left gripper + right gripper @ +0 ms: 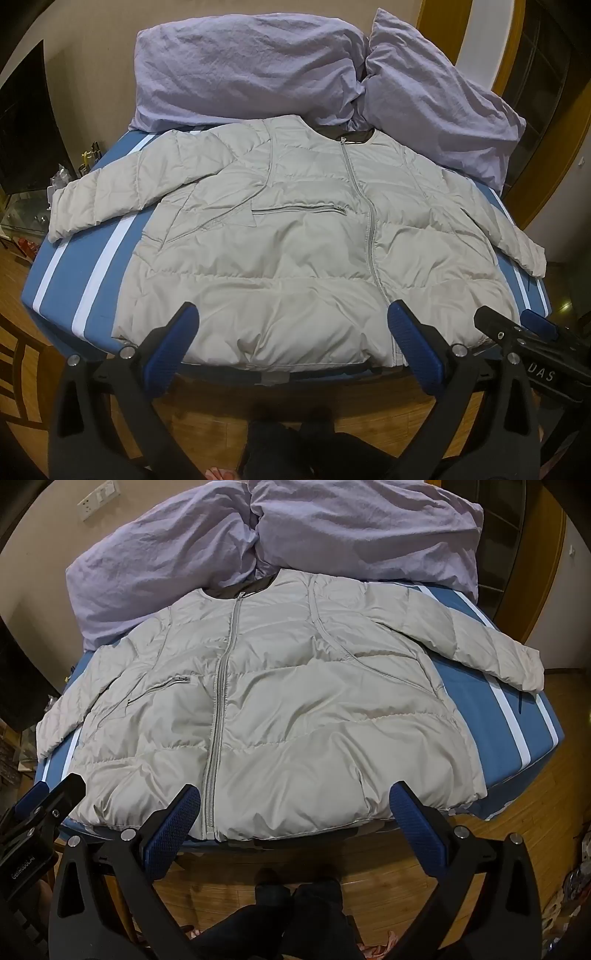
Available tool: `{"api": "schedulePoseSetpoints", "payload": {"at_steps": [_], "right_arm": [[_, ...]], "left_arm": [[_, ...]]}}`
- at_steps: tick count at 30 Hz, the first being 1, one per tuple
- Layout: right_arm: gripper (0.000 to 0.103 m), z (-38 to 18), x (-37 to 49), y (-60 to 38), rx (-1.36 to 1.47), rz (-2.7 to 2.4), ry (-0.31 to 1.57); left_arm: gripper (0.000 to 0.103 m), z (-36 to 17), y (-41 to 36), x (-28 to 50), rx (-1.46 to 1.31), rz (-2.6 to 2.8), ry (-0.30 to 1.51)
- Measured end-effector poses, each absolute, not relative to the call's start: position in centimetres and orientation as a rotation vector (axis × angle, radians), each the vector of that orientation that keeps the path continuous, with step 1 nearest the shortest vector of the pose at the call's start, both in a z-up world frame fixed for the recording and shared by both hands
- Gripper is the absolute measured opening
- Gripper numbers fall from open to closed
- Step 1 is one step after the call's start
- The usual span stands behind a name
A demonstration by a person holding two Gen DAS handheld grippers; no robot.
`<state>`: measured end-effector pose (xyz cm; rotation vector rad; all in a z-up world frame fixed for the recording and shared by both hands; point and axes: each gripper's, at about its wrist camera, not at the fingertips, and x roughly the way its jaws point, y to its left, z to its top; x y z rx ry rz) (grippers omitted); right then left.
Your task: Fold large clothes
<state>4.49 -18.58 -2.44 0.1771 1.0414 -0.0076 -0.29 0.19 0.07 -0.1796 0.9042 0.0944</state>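
A pale grey puffer jacket [295, 229] lies flat and zipped on the blue striped bed [92, 258], front up, collar at the far side, both sleeves spread out. It also fills the right wrist view [295, 701]. My left gripper [291, 317] is open and empty, hovering over the jacket's near hem. My right gripper [293, 797] is open and empty too, above the hem just right of the zipper [218, 709]. The right gripper shows at the left wrist view's right edge [517, 325], and the left gripper at the right wrist view's left edge [55, 797].
Two lilac pillows [251, 66] [436, 103] lie at the head of the bed, touching the jacket's collar. The wooden floor [517, 812] surrounds the bed's near edge. A dark cabinet [26, 122] stands at far left. The person's legs [295, 904] stand below.
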Motion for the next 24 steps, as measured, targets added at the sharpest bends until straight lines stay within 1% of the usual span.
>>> {"api": "schedulePoseSetpoints", "payload": {"at_steps": [24], "right_arm": [[0.102,-2.61,4.52,-18.77,0.178,-0.009,1.043]], "left_arm": [[0.101,-0.02,0.00,0.00,-0.173,0.095,0.910]]}}
